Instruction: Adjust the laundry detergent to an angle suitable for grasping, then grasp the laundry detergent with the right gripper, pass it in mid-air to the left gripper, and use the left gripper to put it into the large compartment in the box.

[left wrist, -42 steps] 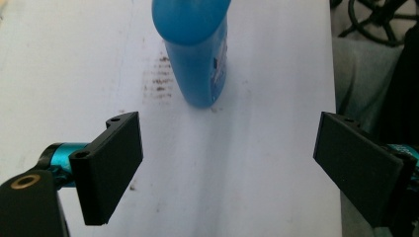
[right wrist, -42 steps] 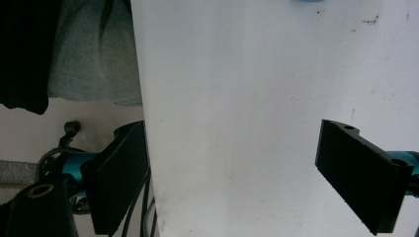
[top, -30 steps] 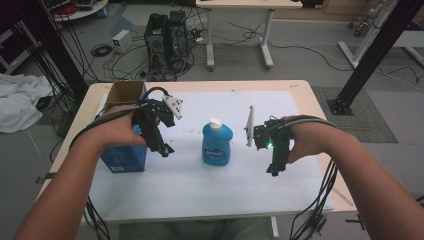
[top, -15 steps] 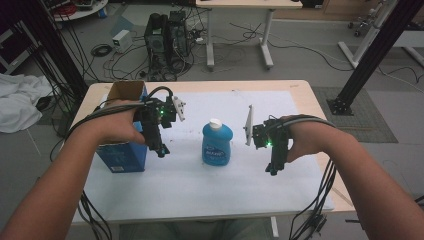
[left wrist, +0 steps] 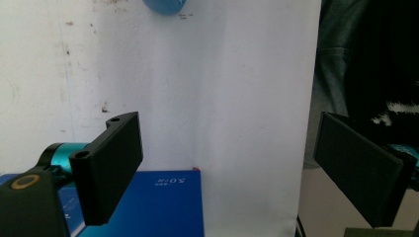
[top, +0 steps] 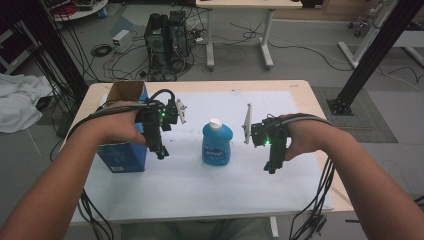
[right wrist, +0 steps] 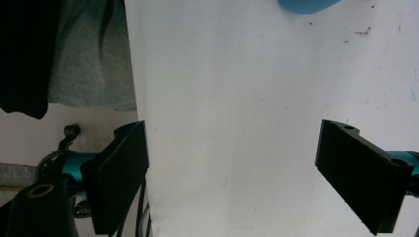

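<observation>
Between the two open tongs, left (top: 161, 150) beside the box (top: 122, 150) and right (top: 270, 167), the bottle (top: 217, 144) is standing untouched, so all gripping is waiting.

Blue bottle (top: 217, 146), white cap; blue box (top: 122, 150).

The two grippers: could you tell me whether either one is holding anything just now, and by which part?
Nothing is held: the left gripper and the right gripper both have open jaws with only the white mat between them.
</observation>
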The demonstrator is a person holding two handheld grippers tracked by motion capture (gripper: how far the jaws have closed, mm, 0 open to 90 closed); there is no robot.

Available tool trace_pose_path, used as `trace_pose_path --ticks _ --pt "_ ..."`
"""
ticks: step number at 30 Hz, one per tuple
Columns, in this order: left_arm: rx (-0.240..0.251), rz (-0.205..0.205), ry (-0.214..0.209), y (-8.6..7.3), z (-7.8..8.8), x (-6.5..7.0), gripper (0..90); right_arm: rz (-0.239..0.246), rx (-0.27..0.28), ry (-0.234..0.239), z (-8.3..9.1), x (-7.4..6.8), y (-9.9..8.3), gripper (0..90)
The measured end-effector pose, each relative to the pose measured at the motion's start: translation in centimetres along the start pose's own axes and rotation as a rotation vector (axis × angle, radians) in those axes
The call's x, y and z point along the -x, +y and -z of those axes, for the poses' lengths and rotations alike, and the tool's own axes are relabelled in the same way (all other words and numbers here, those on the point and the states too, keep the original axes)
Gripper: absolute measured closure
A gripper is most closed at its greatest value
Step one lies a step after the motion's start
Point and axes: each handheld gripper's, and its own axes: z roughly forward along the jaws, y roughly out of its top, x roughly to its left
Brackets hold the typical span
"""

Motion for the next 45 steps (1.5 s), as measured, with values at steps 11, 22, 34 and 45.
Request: trace_pose_path --ticks 11,22,34,45 --pt "0.002 0.005 -0.019 0.2 0.4 0.0 11.6 -0.004 0.007 -0.007 0.6 0.2 0.0 12.2" --pt "0.002 -0.001 -0.028 -0.1 0.6 0.0 11.6 -0.03 0.018 -0.013 1.2 0.0 -0.2 12.2" --pt "0.003 -0.02 -0.045 0.1 0.2 -0.1 11.6 -0.024 0.018 -0.012 1.2 0.3 -0.4 12.2" --pt "0.016 -0.02 -0.056 0.0 0.0 -0.1 11.6 -0.046 0.019 -0.02 1.2 0.6 -0.6 12.2"
